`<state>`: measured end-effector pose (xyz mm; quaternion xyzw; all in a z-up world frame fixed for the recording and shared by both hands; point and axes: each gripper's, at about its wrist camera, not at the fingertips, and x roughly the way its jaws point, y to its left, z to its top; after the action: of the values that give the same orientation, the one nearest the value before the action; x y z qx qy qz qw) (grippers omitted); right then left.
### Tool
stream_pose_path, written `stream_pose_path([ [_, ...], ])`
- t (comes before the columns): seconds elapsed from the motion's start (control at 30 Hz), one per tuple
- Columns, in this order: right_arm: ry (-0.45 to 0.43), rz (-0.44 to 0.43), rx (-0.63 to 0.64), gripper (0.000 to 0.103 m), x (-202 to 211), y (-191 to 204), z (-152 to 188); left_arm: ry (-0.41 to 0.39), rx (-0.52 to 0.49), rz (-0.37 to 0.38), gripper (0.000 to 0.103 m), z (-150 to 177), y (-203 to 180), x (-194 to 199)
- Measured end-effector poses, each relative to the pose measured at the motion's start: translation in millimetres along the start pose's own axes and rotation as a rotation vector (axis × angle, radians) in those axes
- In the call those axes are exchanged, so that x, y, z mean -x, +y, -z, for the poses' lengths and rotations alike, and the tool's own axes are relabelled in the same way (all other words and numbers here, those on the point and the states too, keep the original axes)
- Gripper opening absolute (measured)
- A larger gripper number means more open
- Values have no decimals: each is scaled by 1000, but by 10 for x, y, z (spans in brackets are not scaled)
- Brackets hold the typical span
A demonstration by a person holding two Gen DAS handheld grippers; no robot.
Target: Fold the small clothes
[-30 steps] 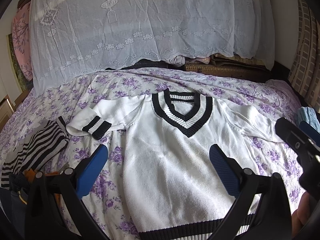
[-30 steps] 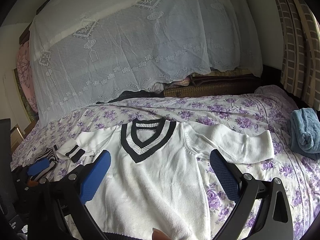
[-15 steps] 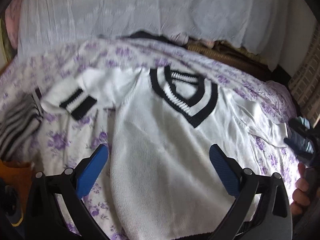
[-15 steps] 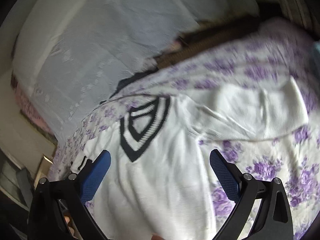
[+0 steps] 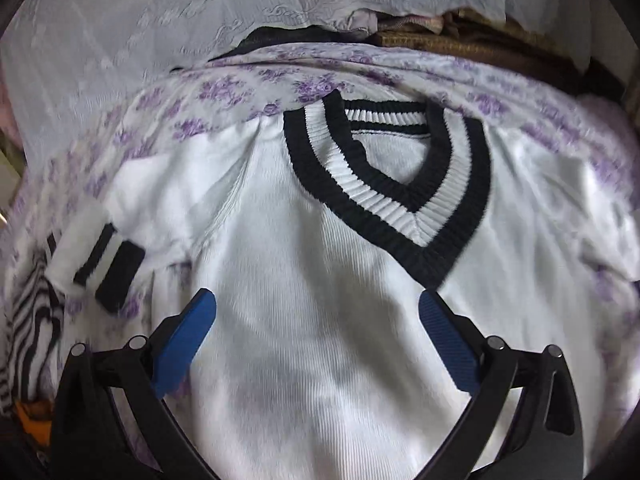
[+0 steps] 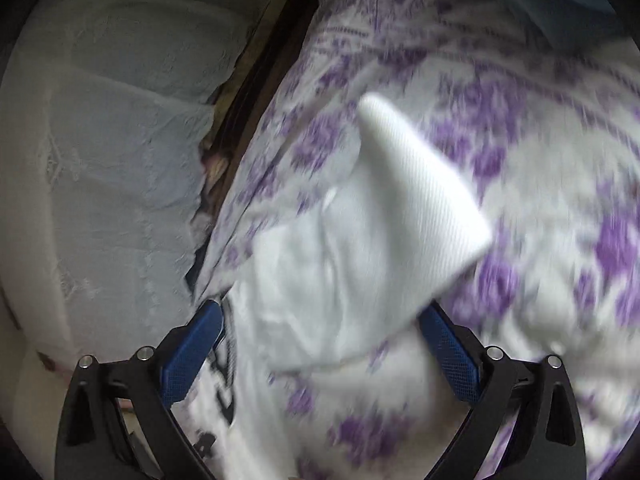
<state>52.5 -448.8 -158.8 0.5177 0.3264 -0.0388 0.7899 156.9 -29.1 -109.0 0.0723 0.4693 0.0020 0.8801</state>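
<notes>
Folding has not begun, judging by how the garment lies.

Left wrist view: one white sweater (image 5: 320, 320) with a black-and-white V-neck collar (image 5: 400, 184) lies face up and spread flat on the floral bedsheet (image 5: 248, 80). One sleeve is bent toward the body, and its striped cuff (image 5: 104, 264) rests just beside the torso. The left tongs (image 5: 318, 344) hover over the chest panel with the jaws wide apart and nothing between them. One striped garment (image 5: 28, 320) lies at the left edge of the bed, touching or just beside the cuff; which cannot be told. A lace cover (image 5: 160, 20) drapes the pile behind the bed.

Right wrist view: the picture is blurred by motion. The right tongs (image 6: 320, 340) are spread wide around the second sleeve (image 6: 400, 208), which lies outstretched on the bedsheet; contact with the pads cannot be confirmed, and nothing is clamped.

Count: one sweater, two sleeves, one cuff in view, one other garment, two tongs.

Remaining, as judged: both sleeves inward, then the body folded up. The loose knit is likely to slide if gripped at a thin edge.
</notes>
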Motion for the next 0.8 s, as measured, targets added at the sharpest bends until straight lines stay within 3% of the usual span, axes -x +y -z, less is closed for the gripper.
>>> stream_pose_path([
  [0.07,-75,28,37,89,-24,28,-118,24,-5,0,99,89,-8,-201],
  [0.1,-109,34,45,78,-25,41,-160,40,1,12,99,120,8,-287],
  [0.13,-172,13,54,59,6,43,-193,41,26,46,99,162,53,-371],
  [0.2,-231,-61,49,37,114,19,-232,18,76,92,99,157,148,-356],
  [0.23,-250,-89,40,32,195,43,-304,22,75,95,99,144,153,-353],
  [0.37,-288,-53,122,27,285,239,-264,-2,42,50,99,124,95,-345],
  [0.43,-308,-18,82,25,302,206,-205,-12,37,44,99,153,73,-341],
  [0.5,-308,-40,63,25,380,68,-192,-14,37,45,99,152,81,-336],
  [0.53,-287,-68,57,29,393,34,-204,-14,38,45,99,163,89,-332],
  [0.57,-243,-91,49,42,308,73,-217,-14,37,43,99,169,85,-333],
  [0.6,-215,-101,41,69,256,-54,-269,-15,35,40,99,186,73,-318],
  [0.63,-185,-90,12,72,176,-98,-290,-17,34,38,99,191,71,-315],
  [0.77,-171,-90,-81,69,-15,-233,-425,-20,42,42,99,200,75,-319],
  [0.8,-171,-88,-95,57,-19,-265,-460,-21,43,43,99,201,79,-321],
])
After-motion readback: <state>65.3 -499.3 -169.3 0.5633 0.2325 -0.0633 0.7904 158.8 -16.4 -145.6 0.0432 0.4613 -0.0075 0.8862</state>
